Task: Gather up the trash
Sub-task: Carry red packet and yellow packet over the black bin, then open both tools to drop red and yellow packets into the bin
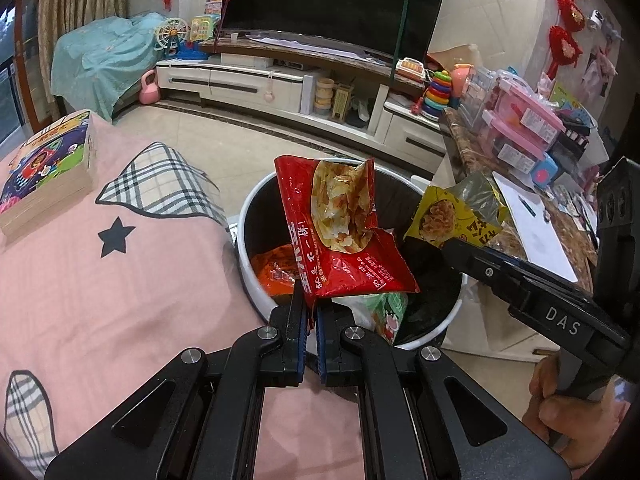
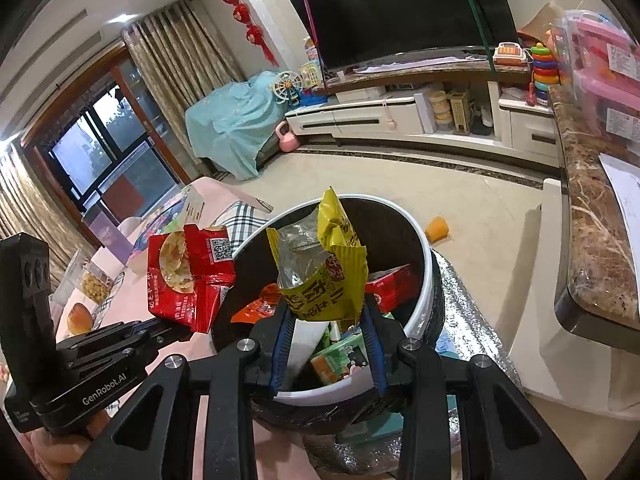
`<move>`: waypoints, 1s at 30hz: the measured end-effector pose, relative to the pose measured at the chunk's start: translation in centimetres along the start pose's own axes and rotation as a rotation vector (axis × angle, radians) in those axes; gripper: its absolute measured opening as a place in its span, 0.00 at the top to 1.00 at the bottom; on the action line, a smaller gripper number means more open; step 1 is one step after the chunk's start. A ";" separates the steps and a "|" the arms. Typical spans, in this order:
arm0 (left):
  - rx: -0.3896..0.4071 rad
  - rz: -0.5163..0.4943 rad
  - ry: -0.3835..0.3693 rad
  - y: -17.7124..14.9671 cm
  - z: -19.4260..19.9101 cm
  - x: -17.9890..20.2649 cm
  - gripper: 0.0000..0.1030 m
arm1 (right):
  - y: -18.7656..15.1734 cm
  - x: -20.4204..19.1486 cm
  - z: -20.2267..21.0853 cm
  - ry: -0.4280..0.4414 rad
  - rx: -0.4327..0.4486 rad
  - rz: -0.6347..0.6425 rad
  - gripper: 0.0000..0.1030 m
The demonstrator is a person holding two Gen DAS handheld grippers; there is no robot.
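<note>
Left tongs (image 1: 312, 312) pinch the red chip bag (image 1: 340, 232) by its bottom corner; right tongs (image 2: 328, 320) clamp the yellow snack bag (image 2: 324, 276) at its lower edge. Both bags hang over the bin (image 2: 426, 280), just ahead of the tongs. Empty foil film — light, floppy, crinkly, likely slippery; grip edges or seams.

Two grippers: the left gripper (image 1: 311, 312) and the right gripper (image 2: 326, 320). Two snack bags held up: one red bag (image 1: 340, 236), one yellow bag (image 2: 320, 276). One trash bin (image 2: 420, 240). One book (image 1: 52, 172) at left. One TV (image 1: 336, 0) up top.
</note>
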State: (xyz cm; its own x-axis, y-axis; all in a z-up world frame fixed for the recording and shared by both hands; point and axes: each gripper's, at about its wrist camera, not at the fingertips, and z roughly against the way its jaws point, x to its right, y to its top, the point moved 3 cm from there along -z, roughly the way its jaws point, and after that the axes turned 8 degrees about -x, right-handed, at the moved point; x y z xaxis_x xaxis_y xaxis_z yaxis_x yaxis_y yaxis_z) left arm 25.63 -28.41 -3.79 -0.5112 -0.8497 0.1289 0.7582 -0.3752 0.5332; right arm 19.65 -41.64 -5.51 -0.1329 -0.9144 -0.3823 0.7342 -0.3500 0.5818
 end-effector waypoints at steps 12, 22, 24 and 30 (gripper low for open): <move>-0.020 -0.011 0.012 0.8 -1.0 0.2 0.97 | 0.5 0.3 -0.8 -0.019 -0.034 0.006 0.68; -0.028 -0.016 0.021 0.9 -1.3 0.4 0.97 | 1.0 -0.5 -1.1 -0.028 -0.049 0.031 0.68; -0.030 -0.016 0.020 0.9 -1.3 0.3 0.97 | 1.1 -0.4 -1.1 -0.025 -0.051 0.029 0.68; -0.029 -0.013 0.021 1.0 -1.2 0.2 0.97 | 1.2 -0.5 -1.4 -0.026 -0.062 0.035 0.68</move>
State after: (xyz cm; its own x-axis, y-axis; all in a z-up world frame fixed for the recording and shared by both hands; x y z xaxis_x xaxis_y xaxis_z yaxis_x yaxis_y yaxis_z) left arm 26.81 -29.39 -4.25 -0.5130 -0.8521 0.1040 0.7629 -0.3970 0.5103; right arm 21.51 -41.28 -5.59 -0.1236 -0.9310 -0.3433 0.7781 -0.3057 0.5488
